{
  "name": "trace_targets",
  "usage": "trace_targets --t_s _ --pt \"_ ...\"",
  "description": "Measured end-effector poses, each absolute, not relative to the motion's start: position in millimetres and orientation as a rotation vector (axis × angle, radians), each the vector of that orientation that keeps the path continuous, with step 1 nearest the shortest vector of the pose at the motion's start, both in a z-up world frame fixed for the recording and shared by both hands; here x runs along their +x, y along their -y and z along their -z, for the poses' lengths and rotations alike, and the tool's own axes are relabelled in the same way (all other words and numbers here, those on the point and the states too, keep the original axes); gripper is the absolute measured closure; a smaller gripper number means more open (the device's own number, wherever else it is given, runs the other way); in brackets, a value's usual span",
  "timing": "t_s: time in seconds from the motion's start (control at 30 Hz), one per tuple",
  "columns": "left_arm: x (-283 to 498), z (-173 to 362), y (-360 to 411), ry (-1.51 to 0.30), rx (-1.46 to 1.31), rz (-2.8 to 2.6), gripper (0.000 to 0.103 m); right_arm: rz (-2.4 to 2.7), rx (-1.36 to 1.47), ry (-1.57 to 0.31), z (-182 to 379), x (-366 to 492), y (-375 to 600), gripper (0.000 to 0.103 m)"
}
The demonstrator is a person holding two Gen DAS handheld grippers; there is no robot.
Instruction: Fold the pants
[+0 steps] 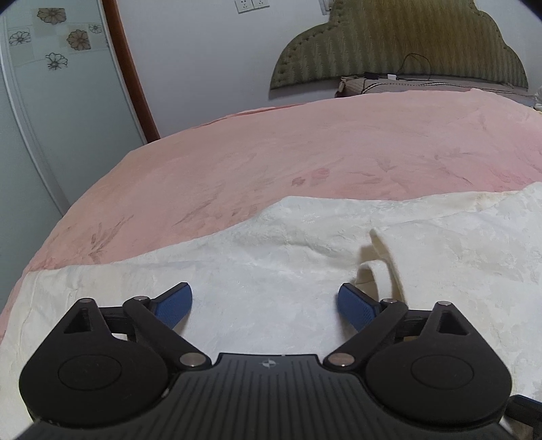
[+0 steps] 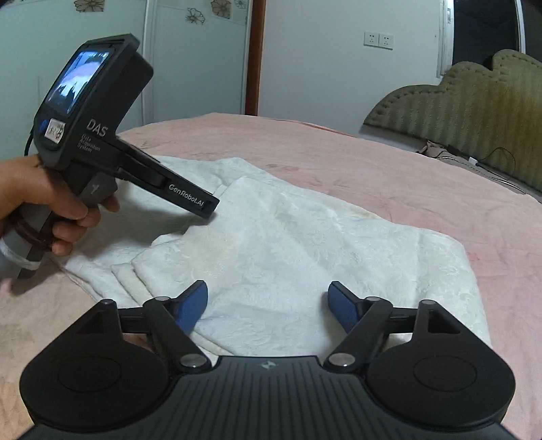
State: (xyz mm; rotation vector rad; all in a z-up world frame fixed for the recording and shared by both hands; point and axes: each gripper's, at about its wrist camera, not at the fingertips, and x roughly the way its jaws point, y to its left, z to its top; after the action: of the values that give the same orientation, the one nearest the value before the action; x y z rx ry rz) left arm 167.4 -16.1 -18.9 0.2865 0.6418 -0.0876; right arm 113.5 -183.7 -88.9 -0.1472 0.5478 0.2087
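Pants [image 1: 305, 270], white and with a woven pattern, lie on the pink bed cover [image 1: 305, 152] in the left wrist view, spread across the near part of the bed. The left gripper [image 1: 264, 304] hangs just over the cloth with its two blue pads [image 1: 174, 303] standing wide apart, and nothing is between them; the white fabric only passes below. To the right of the gripper a fold edge [image 1: 379, 257] of the cloth curls up a little, so one layer already lies over another there. Far behind are the green headboard [image 1: 406, 44] and a wall socket [image 1: 252, 5].

In the right wrist view the pants [image 2: 288, 243] look like a compact, layered bundle near the edge of the bed cover [image 2: 372, 162], with stacked edges showing at the lower left of the bundle. The right gripper [image 2: 267, 308] is over the near edge, its jaws also apart and empty. The other tool is seen here from the side, held by the person's hand [image 2: 50, 203], with its tip close above the far left part of the cloth; from this side I cannot tell its opening.

My judgement is that one fold is just laid down and both tools have let go. The next move probably calls for choosing new grip points, most likely the two corners of one short end, pinching all layers together, then carrying that end over evenly so the stacked edges do not slide apart.
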Motion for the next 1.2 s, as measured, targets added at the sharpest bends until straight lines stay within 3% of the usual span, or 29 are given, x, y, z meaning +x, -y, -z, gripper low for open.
trace_targets --t_s 0.27,1.2 --pt "167 22 12 -0.63 0.258 0.064 0.0 -0.155 -0.119 -0.567 93 95 185 0.006" --pt "158 22 1 -0.608 0.193 0.031 0.0 -0.169 -0.023 -0.589 96 95 197 0.001"
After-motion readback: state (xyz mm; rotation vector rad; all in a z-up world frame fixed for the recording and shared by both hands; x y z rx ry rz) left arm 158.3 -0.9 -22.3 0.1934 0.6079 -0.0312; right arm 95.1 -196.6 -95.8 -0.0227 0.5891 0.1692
